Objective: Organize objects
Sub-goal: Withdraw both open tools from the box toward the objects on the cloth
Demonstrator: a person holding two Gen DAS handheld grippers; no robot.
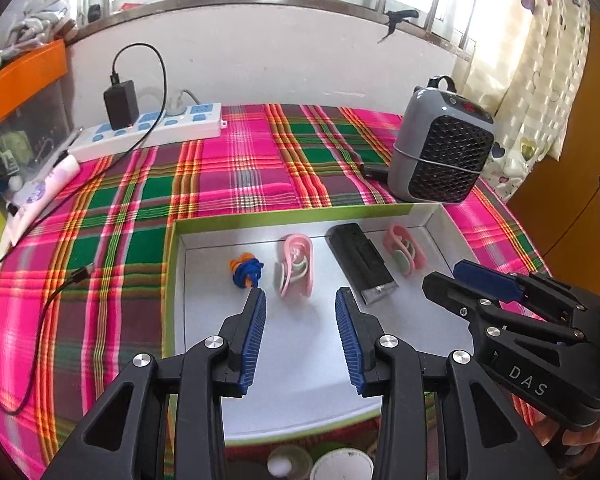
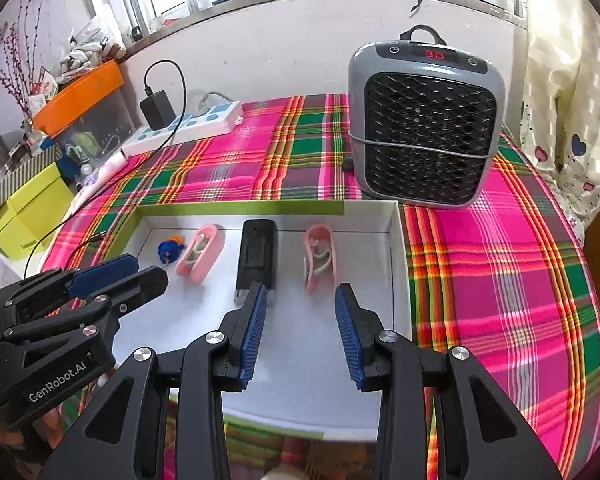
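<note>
- Tongs of both hands hang over the shallow white box (image 1: 172,280) on the plaid-covered table (image 1: 240,168): left tongs (image 1: 300,300) released with nothing between the pads, right tongs (image 2: 300,296) likewise parted and empty.
- Inside the box, in a row along its far wall, lie a blue-and-orange knotted cord (image 1: 247,272), a pink clip (image 1: 296,270), a black rectangular device (image 1: 362,266) and a second pink clip (image 1: 404,250).
- Risk: the two tongs sit close together, so reaching for neighbouring items could knock one tool against the other.
- Risk: the pink clips are curved and open-framed; a pinch off-centre would likely let one twist out.
- Risk: the light box may slide on the cloth if nudged.
- The grey fan heater (image 2: 424,128) stands just beyond the box's far right corner, and a wide swing could strike it.
</note>
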